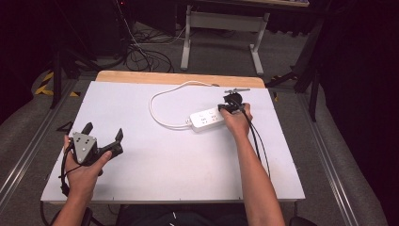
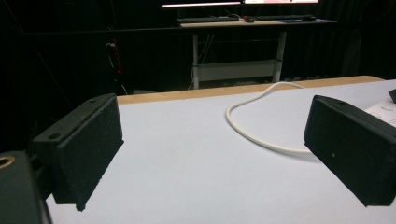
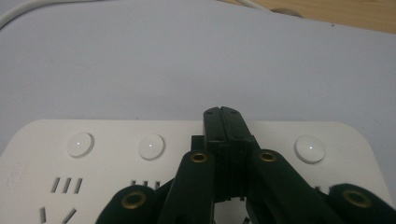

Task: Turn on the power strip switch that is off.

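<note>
- High view: the white plastic power strip with round buttons [image 1: 205,119] lies on the white bench [image 1: 169,165], right of the middle, and its white cable [image 1: 162,101] loops away to the far edge. The right tongs [image 1: 230,106] point down at the right end of the strip. The left tongs [image 1: 104,136] rest near the left edge, well apart from it.
- Left gripper view: the jaws of the left tongs [image 2: 212,149] stand wide, released, with bare bench between them.
- Right gripper view: the right tongs [image 3: 222,113] are clenched tip to tip and grasp nothing. The tip sits over the row of round white buttons [image 3: 151,146]. I judge the step is pressing a switch; the next move needs a straight push down onto one button, whether the tip touches it I cannot tell.
</note>
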Motion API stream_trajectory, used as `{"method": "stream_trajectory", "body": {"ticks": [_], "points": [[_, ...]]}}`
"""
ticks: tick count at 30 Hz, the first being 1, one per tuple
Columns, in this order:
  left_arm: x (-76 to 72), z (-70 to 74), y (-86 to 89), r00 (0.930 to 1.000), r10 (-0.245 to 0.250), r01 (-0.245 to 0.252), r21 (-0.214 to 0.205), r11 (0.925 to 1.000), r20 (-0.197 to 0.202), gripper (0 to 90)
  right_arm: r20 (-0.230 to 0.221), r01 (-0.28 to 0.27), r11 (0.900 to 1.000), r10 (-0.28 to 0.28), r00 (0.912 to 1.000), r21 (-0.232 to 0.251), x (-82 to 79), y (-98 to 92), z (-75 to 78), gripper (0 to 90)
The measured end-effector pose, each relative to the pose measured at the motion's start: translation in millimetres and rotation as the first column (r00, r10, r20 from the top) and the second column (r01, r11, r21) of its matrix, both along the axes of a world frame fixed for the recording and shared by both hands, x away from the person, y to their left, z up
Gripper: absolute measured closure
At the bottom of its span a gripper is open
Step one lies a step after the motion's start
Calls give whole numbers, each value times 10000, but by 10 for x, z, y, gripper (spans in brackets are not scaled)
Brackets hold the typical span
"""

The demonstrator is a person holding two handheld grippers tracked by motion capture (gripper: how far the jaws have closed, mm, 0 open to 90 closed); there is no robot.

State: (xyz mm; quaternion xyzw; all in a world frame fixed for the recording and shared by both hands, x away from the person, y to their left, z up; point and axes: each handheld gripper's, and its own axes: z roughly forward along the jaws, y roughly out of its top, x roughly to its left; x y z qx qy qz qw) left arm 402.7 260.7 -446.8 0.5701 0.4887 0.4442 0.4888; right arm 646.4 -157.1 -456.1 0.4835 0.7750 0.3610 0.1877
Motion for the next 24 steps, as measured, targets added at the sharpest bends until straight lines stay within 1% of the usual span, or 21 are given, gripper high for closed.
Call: {"method": "stream_trajectory", "body": {"ticks": [2, 3, 6, 10, 13, 16, 24], "points": [[0, 0, 0, 10000, 1, -1, 3, 10000, -1, 51, 24, -4, 10000, 4, 10000, 14, 0, 1, 3, 900], [0, 0, 2, 10000, 3, -3, 4, 10000, -9, 51, 0, 48, 9999, -48, 10000, 162, 4, -3, 10, 900], [2, 0, 6, 10000, 12, -12, 1, 10000, 2, 51, 1, 98, 9997, -98, 10000, 221, 1, -6, 7, 900], [5, -1, 3, 10000, -14, 14, -32, 10000, 1, 51, 85, 64, 10000, -65, 9999, 39, 0, 8, 11, 900], [3, 0, 2, 10000, -17, 17, -24, 10000, 3, 51, 41, 91, 9999, -92, 9999, 83, -2, 7, 12, 900], [4, 0, 2, 10000, -12, 12, -29, 10000, 5, 51, 79, 96, 9999, -96, 9999, -49, -3, 4, 17, 900], [9, 0, 0, 10000, -10, 10, -22, 10000, -6, 51, 55, 144, 9999, -143, 9999, -84, 0, -17, 22, 900]]}}
